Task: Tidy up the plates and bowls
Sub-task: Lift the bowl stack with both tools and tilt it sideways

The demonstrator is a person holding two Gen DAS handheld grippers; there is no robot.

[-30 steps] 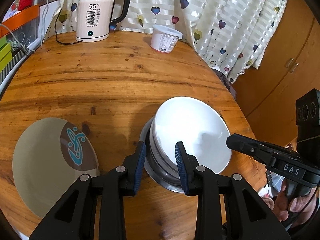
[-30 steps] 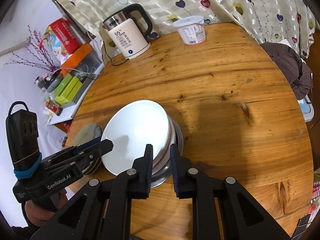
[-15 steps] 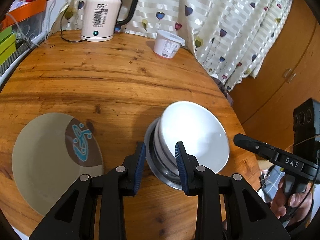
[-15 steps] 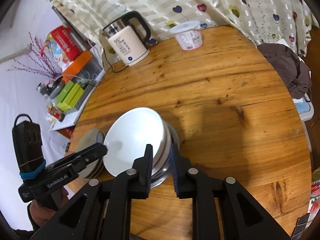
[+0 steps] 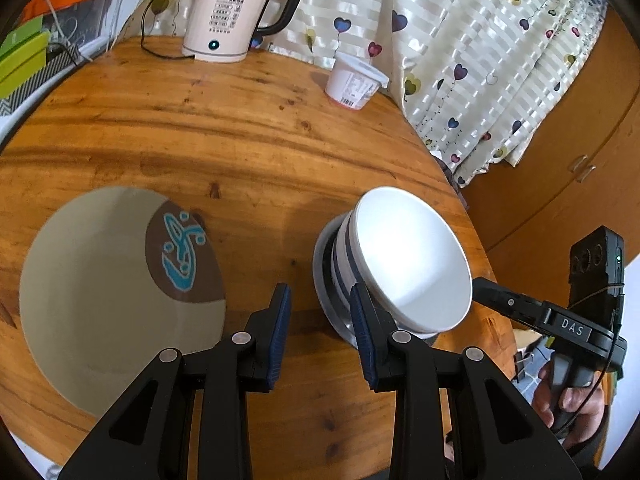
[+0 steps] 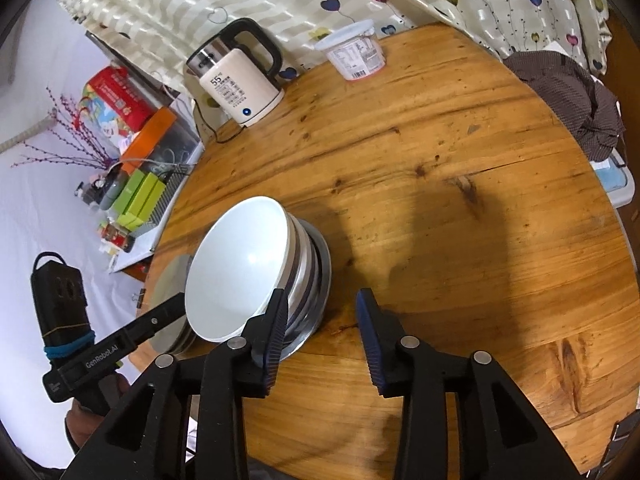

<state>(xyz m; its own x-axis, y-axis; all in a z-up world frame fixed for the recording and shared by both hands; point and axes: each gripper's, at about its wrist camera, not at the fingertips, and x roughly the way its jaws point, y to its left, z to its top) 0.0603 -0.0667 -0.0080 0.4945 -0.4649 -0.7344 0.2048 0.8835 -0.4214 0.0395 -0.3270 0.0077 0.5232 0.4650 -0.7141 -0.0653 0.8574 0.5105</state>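
A stack of bowls stands on the round wooden table (image 5: 240, 140), a white bowl (image 5: 412, 256) on top and a steel bowl (image 5: 322, 276) at the bottom; it also shows in the right wrist view (image 6: 240, 264). A beige plate with a brown and teal patch (image 5: 112, 280) lies to its left. My left gripper (image 5: 320, 320) is open and empty, pulled back between plate and stack. My right gripper (image 6: 322, 320) is open and empty just right of the stack, its left finger (image 6: 272, 328) in front of the stack's rim.
A cream electric kettle (image 5: 232, 16) with its cord and a white lidded tub (image 5: 354, 84) stand at the table's far edge by the curtain. Boxes and clutter (image 6: 136, 196) sit on a shelf left of the table. A brown cloth (image 6: 576, 96) lies beyond the right edge.
My right gripper has opened wide and let go of the bowl stack's rim. Both grippers have drawn back and up from the stack. The left gripper shifted left, off the stack.
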